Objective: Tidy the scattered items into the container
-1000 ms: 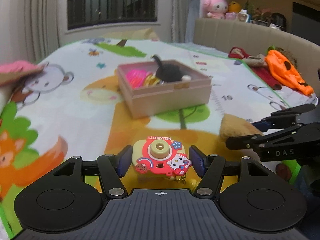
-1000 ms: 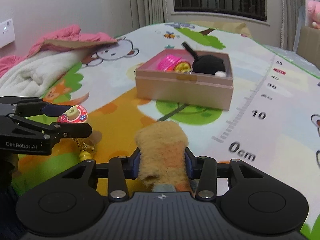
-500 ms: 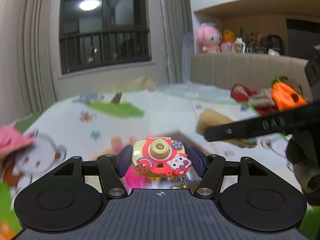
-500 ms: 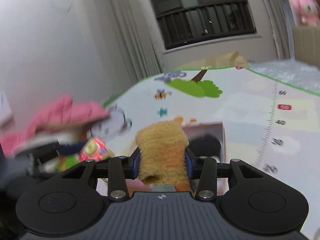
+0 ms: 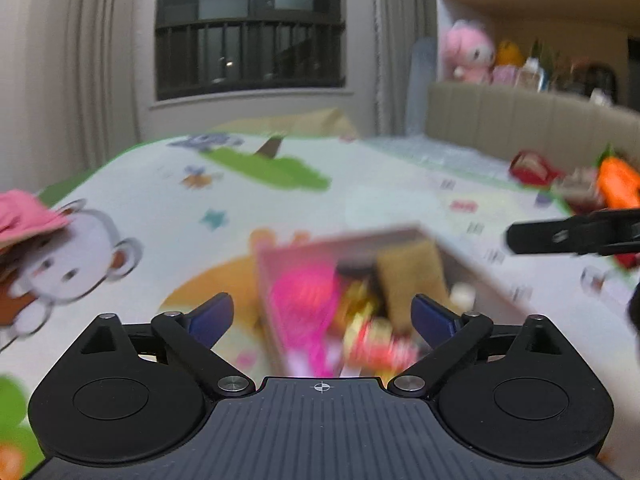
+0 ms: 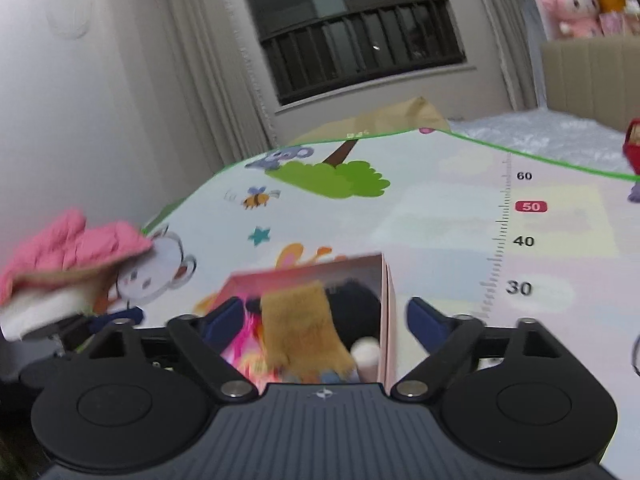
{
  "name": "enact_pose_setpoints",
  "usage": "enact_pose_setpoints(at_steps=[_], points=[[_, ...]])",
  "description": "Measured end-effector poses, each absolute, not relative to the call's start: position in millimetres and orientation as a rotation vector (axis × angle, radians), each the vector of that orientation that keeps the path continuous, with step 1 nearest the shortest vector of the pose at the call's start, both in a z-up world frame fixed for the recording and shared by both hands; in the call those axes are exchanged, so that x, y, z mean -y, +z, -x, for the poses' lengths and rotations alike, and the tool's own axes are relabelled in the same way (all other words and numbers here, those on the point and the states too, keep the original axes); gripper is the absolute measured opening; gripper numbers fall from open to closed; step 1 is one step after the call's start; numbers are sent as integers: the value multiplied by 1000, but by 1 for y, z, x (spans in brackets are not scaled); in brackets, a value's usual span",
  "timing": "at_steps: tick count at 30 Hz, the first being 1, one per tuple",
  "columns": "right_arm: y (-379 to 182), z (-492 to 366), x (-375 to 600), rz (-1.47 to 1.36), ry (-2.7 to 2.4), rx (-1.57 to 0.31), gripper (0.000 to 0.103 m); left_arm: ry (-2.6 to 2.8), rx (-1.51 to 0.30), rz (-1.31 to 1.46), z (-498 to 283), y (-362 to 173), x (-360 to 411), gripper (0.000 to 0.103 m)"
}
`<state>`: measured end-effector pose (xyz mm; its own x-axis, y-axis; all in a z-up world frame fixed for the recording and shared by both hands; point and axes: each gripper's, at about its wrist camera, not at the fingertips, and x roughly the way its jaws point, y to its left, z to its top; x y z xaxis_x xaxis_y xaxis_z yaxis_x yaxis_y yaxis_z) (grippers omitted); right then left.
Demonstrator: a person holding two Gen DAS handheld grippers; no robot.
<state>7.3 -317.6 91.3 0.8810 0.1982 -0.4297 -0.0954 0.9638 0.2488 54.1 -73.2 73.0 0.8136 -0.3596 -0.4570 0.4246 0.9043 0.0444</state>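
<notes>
The pink box [image 5: 276, 300] lies on the play mat just below my left gripper [image 5: 322, 316]. That gripper's jaws are opening wide, and nothing is pressed between the blue pads [image 5: 212, 316]. The red toy camera [image 5: 376, 344] is a blur, loose inside the box beside a pink item [image 5: 304, 296]. In the right wrist view, my right gripper [image 6: 324, 320] hangs over the same box [image 6: 387, 312], its jaws opening too. The tan plush piece [image 6: 304, 332] sits free of the pads, over a black item [image 6: 356, 304] in the box. One finger of my right gripper [image 5: 568, 236] reaches in from the right.
A pink cloth [image 6: 72, 248] on white fabric lies at the mat's left edge. Orange and red items [image 5: 616, 184] sit at the far right. A padded beige ledge with plush toys [image 5: 468, 52] stands behind, and a curtained window [image 5: 248, 28] is ahead.
Both grippers travelled forward to a spot over the box. Both then went from shut to wide open, and the toy camera and the tan plush left the pads and dropped into the box.
</notes>
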Motion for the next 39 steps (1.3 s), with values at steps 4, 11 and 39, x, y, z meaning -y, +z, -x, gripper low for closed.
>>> enact_pose_setpoints(at_steps=[4, 11, 39], points=[[68, 30, 286, -69, 164, -472, 103, -341, -504, -147, -15, 50, 61, 102], [18, 49, 258, 107, 86, -546, 103, -261, -670, -60, 7, 10, 54, 103], [-8, 6, 273, 31, 34, -681, 103, -229, -680, -84, -10, -3, 79, 103]])
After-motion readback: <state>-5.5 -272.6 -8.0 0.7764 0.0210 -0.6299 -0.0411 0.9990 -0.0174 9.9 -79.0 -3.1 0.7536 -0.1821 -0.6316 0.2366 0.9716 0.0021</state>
